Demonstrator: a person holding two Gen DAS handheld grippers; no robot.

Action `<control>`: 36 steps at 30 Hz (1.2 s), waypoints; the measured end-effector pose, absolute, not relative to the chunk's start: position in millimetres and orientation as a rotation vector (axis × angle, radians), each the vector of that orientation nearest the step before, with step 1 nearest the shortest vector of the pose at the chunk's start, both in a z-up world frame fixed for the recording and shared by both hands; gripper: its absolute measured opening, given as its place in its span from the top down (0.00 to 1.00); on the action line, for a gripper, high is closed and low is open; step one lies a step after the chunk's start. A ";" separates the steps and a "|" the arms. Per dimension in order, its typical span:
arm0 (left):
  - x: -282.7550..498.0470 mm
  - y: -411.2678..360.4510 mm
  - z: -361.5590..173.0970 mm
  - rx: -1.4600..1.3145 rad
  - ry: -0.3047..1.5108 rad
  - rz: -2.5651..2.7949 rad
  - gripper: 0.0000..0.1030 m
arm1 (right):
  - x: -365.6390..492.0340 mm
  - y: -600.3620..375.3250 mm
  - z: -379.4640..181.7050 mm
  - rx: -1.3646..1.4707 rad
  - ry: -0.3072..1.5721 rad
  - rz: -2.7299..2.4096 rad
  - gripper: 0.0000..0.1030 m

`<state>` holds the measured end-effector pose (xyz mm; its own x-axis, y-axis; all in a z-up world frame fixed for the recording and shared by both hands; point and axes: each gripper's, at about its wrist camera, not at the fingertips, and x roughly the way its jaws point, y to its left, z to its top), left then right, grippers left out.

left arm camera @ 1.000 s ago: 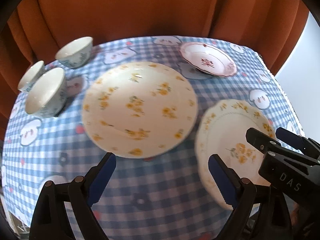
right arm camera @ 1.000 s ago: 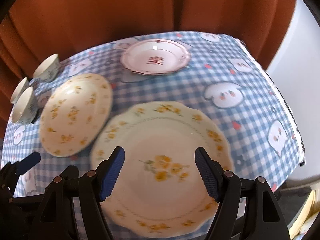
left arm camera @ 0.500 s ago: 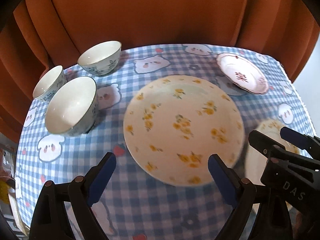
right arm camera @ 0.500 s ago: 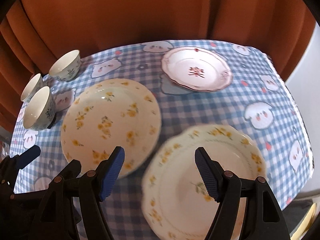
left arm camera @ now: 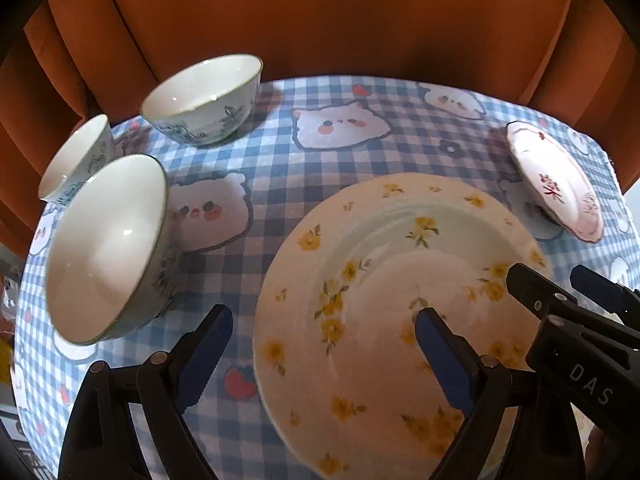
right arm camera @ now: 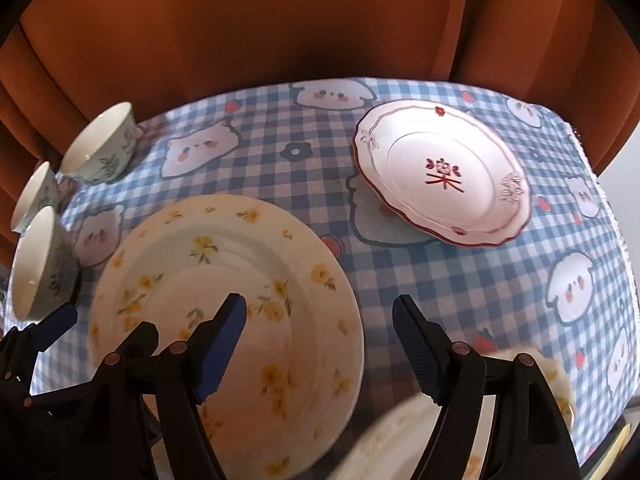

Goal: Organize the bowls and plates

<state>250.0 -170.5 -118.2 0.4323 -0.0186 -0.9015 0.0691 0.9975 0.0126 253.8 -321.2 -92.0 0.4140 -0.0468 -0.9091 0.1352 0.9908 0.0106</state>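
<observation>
Plates and bowls sit on my checked tablecloth [left arm camera: 400, 152]: three bowls [left arm camera: 204, 100] at its left edge, the yellow-flowered plate [left arm camera: 384, 280] mid-cloth, the red-rimmed plate [right arm camera: 440, 176] toward the far right corner. My left gripper [left arm camera: 324, 344] gapes empty; my right gripper [right arm camera: 320, 336] is opening, empty. Orange curtain [right arm camera: 280, 20] behind.

Black tongs [left arm camera: 320, 350] (blue ribbed pads [left arm camera: 438, 364]), lettered "DAS".

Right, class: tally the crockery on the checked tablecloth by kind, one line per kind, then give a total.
Bowls: 3 (far, left edge, nearest)
Yellow-flowered plates: 2 (large, one partly hidden at the bottom edge)
Red-trimmed plate: 1
Total: 6
</observation>
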 end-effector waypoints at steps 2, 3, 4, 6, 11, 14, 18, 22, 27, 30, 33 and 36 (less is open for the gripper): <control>254.8 -172.7 -125.1 0.047 1.142 -0.071 0.16 | 259.5 -322.6 -101.2 0.086 1.151 -0.114 0.24; 256.4 -173.2 -128.4 0.043 1.152 -0.082 0.17 | 260.7 -322.6 -104.2 0.086 1.155 -0.113 0.24; 257.6 -173.3 -131.2 0.039 1.163 -0.090 0.18 | 262.5 -322.6 -107.7 0.087 1.160 -0.111 0.24; 257.8 -172.8 -132.8 0.035 1.178 -0.107 0.19 | 264.3 -323.0 -113.5 0.094 1.171 -0.099 0.24; 253.6 -170.9 -130.1 0.049 1.168 -0.133 0.23 | 264.6 -317.2 -117.6 0.121 1.176 -0.066 0.29; 250.9 -168.2 -129.9 0.060 1.176 -0.121 0.23 | 262.7 -311.3 -117.8 0.099 1.181 -0.087 0.29; 239.4 -158.8 -129.1 0.075 1.193 -0.121 0.23 | 254.8 -304.4 -116.8 0.094 1.194 -0.071 0.29; 223.9 -145.3 -127.3 0.076 1.216 -0.114 0.23 | 240.1 -292.4 -116.6 0.086 1.212 -0.046 0.29; 201.6 -128.3 -125.3 0.078 1.243 -0.104 0.24 | 216.9 -273.2 -115.3 0.087 1.227 -0.022 0.29; 188.7 -121.1 -124.3 0.081 1.258 -0.105 0.25 | 201.9 -264.2 -113.9 0.095 1.244 -0.008 0.29; 181.2 -119.3 -123.6 0.099 1.259 -0.115 0.25 | 189.5 -257.1 -113.4 0.102 1.262 -0.001 0.29; 179.8 -115.9 -122.8 0.087 1.244 -0.129 0.28 | 185.0 -253.8 -113.5 0.096 1.261 -0.007 0.30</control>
